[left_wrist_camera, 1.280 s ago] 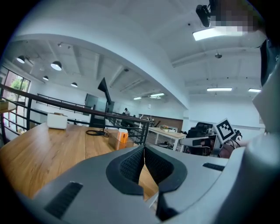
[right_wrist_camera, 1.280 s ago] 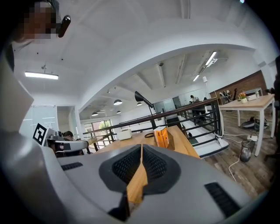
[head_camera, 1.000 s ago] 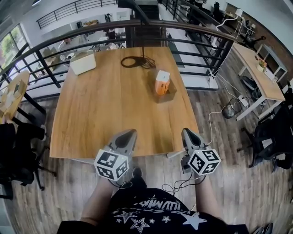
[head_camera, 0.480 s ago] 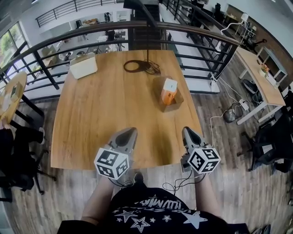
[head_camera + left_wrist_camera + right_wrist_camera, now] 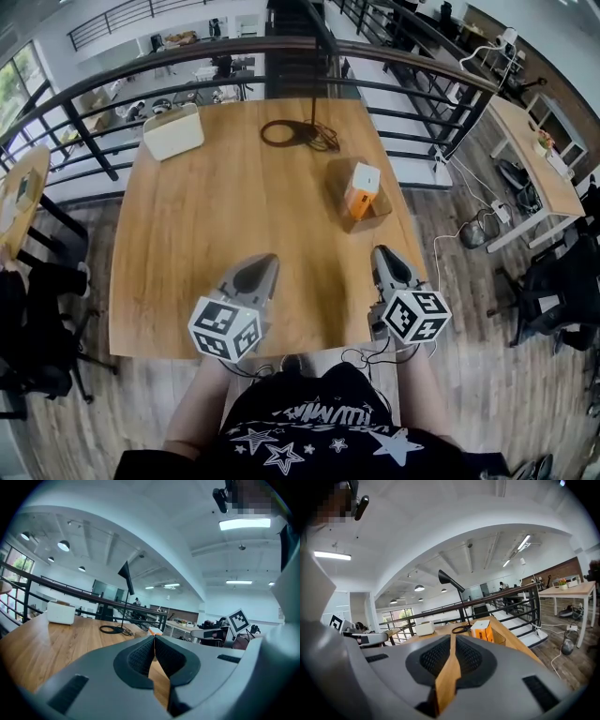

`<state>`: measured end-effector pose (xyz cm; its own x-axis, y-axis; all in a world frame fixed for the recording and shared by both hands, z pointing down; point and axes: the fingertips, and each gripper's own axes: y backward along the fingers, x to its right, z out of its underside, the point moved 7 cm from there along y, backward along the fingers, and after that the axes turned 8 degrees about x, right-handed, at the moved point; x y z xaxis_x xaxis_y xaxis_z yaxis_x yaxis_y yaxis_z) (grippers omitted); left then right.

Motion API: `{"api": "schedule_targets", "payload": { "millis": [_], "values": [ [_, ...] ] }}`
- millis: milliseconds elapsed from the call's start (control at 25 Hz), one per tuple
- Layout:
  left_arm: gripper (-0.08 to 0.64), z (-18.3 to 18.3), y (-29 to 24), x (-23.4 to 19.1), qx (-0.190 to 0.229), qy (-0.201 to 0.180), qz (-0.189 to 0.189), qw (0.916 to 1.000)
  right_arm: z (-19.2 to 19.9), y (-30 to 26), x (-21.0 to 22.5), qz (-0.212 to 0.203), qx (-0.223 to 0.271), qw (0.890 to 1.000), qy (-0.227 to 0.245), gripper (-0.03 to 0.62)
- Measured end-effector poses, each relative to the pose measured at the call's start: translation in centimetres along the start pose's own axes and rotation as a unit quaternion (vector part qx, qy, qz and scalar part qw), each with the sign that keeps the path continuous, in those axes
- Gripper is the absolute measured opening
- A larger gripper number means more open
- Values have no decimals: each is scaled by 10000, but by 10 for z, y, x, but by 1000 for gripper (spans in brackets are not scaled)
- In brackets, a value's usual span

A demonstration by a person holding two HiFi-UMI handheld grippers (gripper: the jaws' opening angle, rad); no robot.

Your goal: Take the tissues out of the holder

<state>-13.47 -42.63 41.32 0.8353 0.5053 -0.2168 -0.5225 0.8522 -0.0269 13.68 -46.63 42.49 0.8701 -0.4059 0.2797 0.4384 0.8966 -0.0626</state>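
Note:
An orange and white tissue pack [image 5: 362, 188] stands upright in a low brown holder [image 5: 343, 180] on the right half of the wooden table [image 5: 225, 225]. Both grippers hover over the table's near edge, well short of the holder. My left gripper [image 5: 265, 262] is shut and empty; in the left gripper view its jaws [image 5: 153, 637] meet at the tips, with the tissue pack [image 5: 154, 631] far beyond them. My right gripper [image 5: 381, 253] is also shut on nothing, roughly in line with the holder. The right gripper view shows the tissue pack [image 5: 482, 630] ahead and slightly right of the closed tips [image 5: 453, 637].
A white box [image 5: 174, 131] sits at the table's far left corner. A coiled black cable [image 5: 298, 134] and a lamp pole stand at the far middle. A black railing [image 5: 403, 66] runs behind the table. A person's legs are below the near edge.
The person has moved closer to the table, so both grippers now reach further over its near edge. The tissue holder sits lower and more to the right in the head view. Both grippers stay shut.

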Motion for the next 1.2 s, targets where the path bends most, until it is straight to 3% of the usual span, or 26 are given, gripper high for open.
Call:
{"api": "schedule_targets", "payload": {
  "millis": [560,600,640,680,880,1200],
  "values": [
    [14,6,-13,-36,-119,155,-81,9998,7,-49,6,338,-213,9992,-48,28],
    [14,4,-15,-38,-101,154,-87,9998,6,-54,8,325,-217,9992,-70,71],
    [14,3,-17,-38,-82,148,-89,9998,5,-59,10,312,-214,9992,-85,155],
    [14,1,-19,-39,-71,133,-92,9998,4,-63,12,327,-204,9992,-73,187],
    [14,-3,-31,-46,-67,97,-125,9999,1,-92,23,603,-220,9979,129,244],
    [14,-12,-55,-68,-6,42,-313,9995,8,-142,45,777,-612,9950,104,272]
  ]
}}
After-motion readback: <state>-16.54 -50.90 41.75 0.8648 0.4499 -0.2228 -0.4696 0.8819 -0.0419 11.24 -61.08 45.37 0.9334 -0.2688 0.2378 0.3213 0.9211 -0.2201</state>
